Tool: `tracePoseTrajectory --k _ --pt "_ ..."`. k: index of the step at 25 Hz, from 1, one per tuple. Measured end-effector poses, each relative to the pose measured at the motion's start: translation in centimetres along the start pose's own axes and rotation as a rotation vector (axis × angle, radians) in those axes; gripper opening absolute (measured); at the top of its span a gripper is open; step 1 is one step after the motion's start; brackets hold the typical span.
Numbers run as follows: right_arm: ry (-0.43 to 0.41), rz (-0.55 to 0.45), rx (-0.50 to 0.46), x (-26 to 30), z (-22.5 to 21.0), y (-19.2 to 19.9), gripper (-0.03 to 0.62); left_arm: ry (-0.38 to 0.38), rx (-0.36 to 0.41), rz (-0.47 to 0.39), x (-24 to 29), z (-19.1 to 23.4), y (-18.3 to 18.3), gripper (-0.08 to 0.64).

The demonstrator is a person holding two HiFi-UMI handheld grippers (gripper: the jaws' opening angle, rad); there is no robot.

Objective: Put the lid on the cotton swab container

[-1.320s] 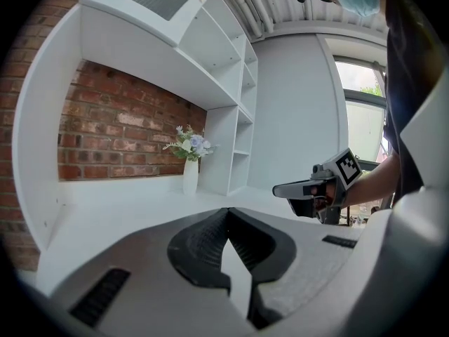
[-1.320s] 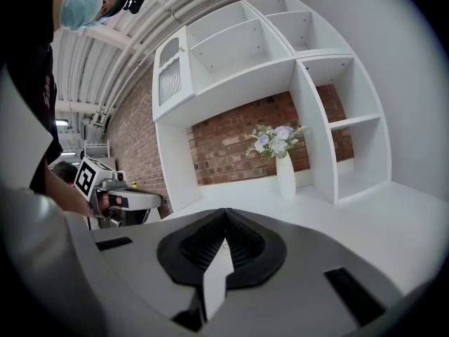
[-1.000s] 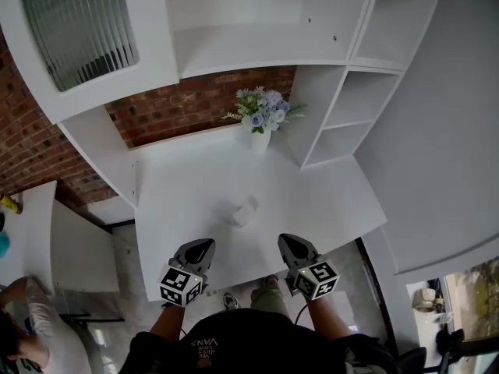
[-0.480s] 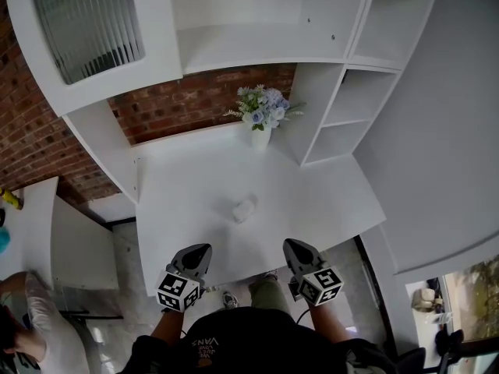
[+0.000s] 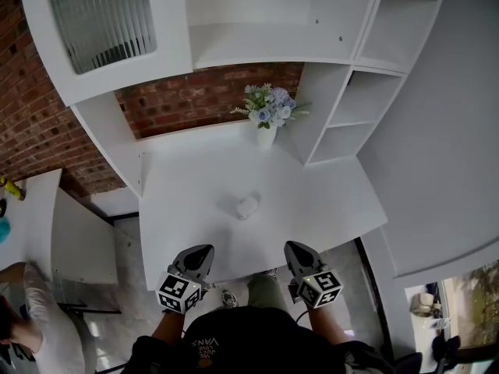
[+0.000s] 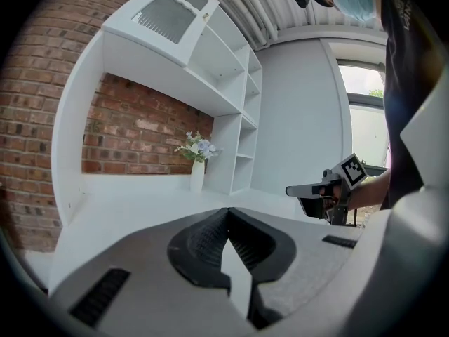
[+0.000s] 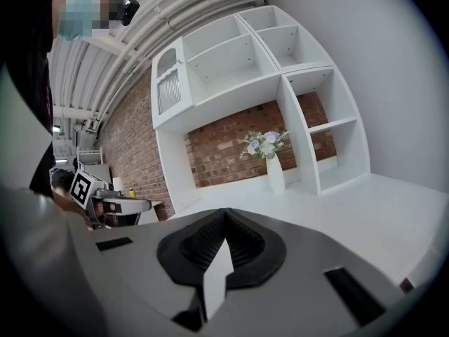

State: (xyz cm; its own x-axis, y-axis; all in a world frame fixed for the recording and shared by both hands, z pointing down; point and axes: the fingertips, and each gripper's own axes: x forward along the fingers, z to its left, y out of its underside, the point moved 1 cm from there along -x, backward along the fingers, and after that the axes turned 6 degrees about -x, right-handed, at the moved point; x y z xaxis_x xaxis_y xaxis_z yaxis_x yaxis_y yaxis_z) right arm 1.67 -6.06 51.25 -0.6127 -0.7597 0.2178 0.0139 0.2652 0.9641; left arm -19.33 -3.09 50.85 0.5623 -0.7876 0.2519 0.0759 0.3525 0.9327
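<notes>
Cotton swab container (image 5: pixel 247 206): sitting as a small pale shape near the middle of the white worktop (image 5: pixel 327 201), standing alone, well apart from both claws, too small and blurred for telling lid from body.

Left claw (image 5: pixel 204 248): hanging over the near edge of the worktop at the lower left of the head view, pointing toward the brick wall (image 5: pixel 195 100). Jaws pressing fully together, ribbed pads meeting with nothing between them in the left gripper view. Carrying its marker cube (image 5: pixel 178 291) just behind, above a forearm.

Right claw (image 5: pixel 293 246): hanging about level with the left one and to its right, also over the near edge, also pinching shut on nothing, ribbed pads touching in the right gripper view. Carrying its marker cube (image 5: pixel 320 287) at the rear.

Container lying farther in than both claws, roughly between their lines of aim.

White vase (image 5: pixel 266 136) holding blue and white flowers (image 5: pixel 270 107): standing upright at the back of the worktop, just before the brick wall, beside the foot of the open white shelving (image 5: pixel 343 123), and showing in both gripper views past the shut jaws.

Cabinet door (image 5: pixel 105 18) with ribbed glass: hanging at the upper left, above the worktop.

Second person (image 5: pixel 47 333) in pale clothing: showing partly at the lower left corner of the head view, well apart from the worktop.
</notes>
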Motion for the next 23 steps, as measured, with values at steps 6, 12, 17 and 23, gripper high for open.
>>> tracePoseTrajectory --k 6,12,17,23 --pt "-0.001 0.004 -0.006 0.07 0.50 0.23 0.000 -0.002 -0.002 -0.006 -0.73 -0.14 0.21 0.006" --pt "-0.002 0.009 -0.007 0.30 0.72 0.22 0.000 0.000 -0.003 -0.004 -0.98 -0.09 0.18 0.006" --pt "0.002 0.015 -0.011 0.33 0.63 0.36 -0.001 0.001 -0.002 -0.002 -1.00 -0.10 0.30 0.006" --pt "0.001 0.011 -0.014 0.62 0.61 0.37 0.000 0.007 0.000 -0.004 -0.74 0.03 0.28 0.006"
